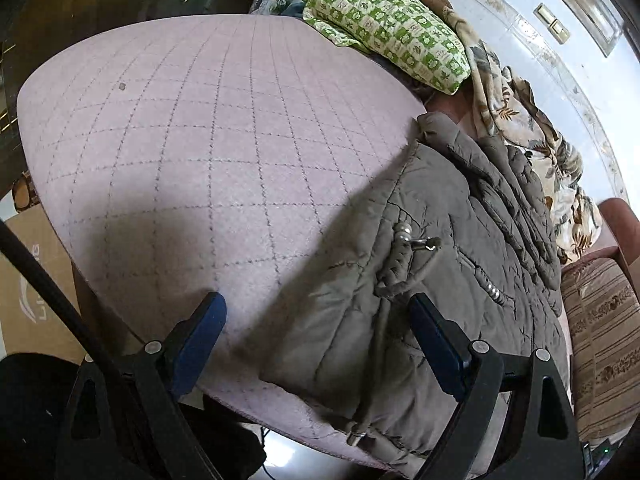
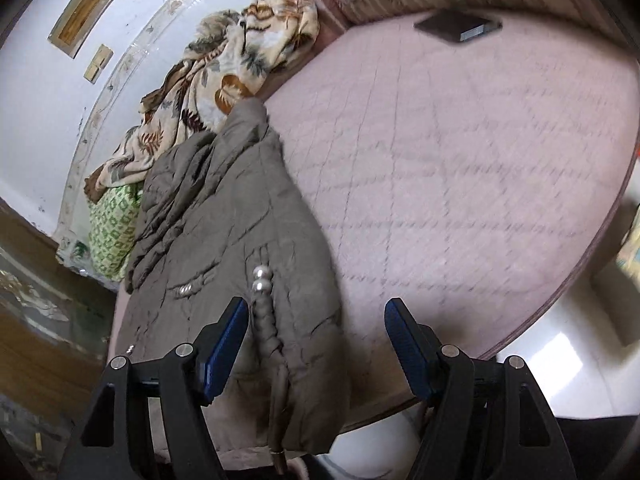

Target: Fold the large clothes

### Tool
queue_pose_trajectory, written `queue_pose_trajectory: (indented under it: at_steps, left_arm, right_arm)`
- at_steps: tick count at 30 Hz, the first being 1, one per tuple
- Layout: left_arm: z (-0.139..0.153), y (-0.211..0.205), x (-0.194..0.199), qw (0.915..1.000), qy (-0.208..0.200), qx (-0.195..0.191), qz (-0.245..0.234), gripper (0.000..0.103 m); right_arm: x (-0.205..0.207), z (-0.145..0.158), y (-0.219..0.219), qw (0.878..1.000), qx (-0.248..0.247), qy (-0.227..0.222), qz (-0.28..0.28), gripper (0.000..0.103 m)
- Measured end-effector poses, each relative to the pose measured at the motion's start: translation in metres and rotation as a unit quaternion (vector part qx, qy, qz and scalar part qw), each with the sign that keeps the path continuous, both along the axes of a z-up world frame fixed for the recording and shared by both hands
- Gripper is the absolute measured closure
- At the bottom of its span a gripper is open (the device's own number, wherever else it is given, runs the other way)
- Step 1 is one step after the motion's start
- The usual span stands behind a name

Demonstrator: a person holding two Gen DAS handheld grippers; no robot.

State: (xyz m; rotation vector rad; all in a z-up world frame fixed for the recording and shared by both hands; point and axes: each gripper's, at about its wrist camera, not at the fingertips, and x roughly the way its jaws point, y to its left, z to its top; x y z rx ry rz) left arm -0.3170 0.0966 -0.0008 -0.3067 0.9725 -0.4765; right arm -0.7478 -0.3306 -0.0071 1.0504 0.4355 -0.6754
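In the left wrist view the left gripper (image 1: 318, 320) stands wide open and grips nothing, its blue pads (image 1: 202, 338) poised above the near edge of the pink quilted bed cover (image 1: 192, 128); I cannot tell whether the pads touch the cloth. The grey-brown padded jacket (image 1: 452, 240) lies on the cover from about 2 o'clock down to 5 o'clock, its hem reaching between the pads, and a braided cord with metal beads (image 1: 404, 248) lies across it just beyond the right-hand pad. At 1 o'clock sits a green-checked pillow (image 1: 396, 28), with a leaf-print blanket (image 1: 516, 120) bunched along the wall behind the jacket, and a striped cushion (image 1: 604, 336) at 4 o'clock. A cardboard box (image 1: 36, 292) stands at 8 o'clock below the bed edge. In the right wrist view the right gripper (image 2: 316, 334) is also open wide, holding nothing, with the jacket's (image 2: 240, 220) lower corner and the braided cord (image 2: 266, 320) lying between its pads (image 2: 224, 344). The jacket stretches away toward 11 o'clock, where the blanket (image 2: 224, 64) and pillow (image 2: 114, 224) lie. A dark flat box (image 2: 460, 26) rests on the cover (image 2: 480, 160) at 1 o'clock.
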Motion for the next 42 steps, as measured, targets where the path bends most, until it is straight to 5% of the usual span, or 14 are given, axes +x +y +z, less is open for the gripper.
queue_pose_trajectory:
  at_steps: [14,16,18,22,27,32,42]
  left_arm:
    - [-0.004,-0.045,-0.053,0.9956,-0.029,0.008,-0.088,0.012]
    - [-0.002,-0.049,-0.055,0.9947,-0.041,0.011,-0.094,0.012]
    - [-0.002,-0.051,-0.053,0.9950,-0.047,0.014,-0.087,0.018]
    - [0.001,-0.060,-0.056,0.9913,-0.086,0.057,-0.082,0.034]
    - [0.000,-0.069,-0.062,0.9846,-0.115,0.100,-0.086,0.034]
    - [-0.002,-0.082,-0.071,0.9721,-0.157,0.153,-0.085,0.034]
    - [-0.001,-0.091,-0.079,0.9595,-0.192,0.191,-0.078,0.033]
  right_arm:
    - [0.059,-0.002,0.051,0.990,-0.006,-0.037,0.136,0.024]
    - [0.062,-0.001,0.053,0.990,-0.020,-0.026,0.137,0.031]
    - [0.063,0.000,0.054,0.991,-0.044,0.012,0.124,0.052]
    - [0.068,0.008,0.059,0.988,-0.083,0.033,0.130,0.060]
    - [0.073,-0.001,0.054,0.987,-0.077,0.039,0.137,0.060]
    - [0.078,0.002,0.065,0.980,-0.127,0.067,0.140,0.057]
    - [0.081,0.003,0.064,0.979,-0.132,0.071,0.141,0.057]
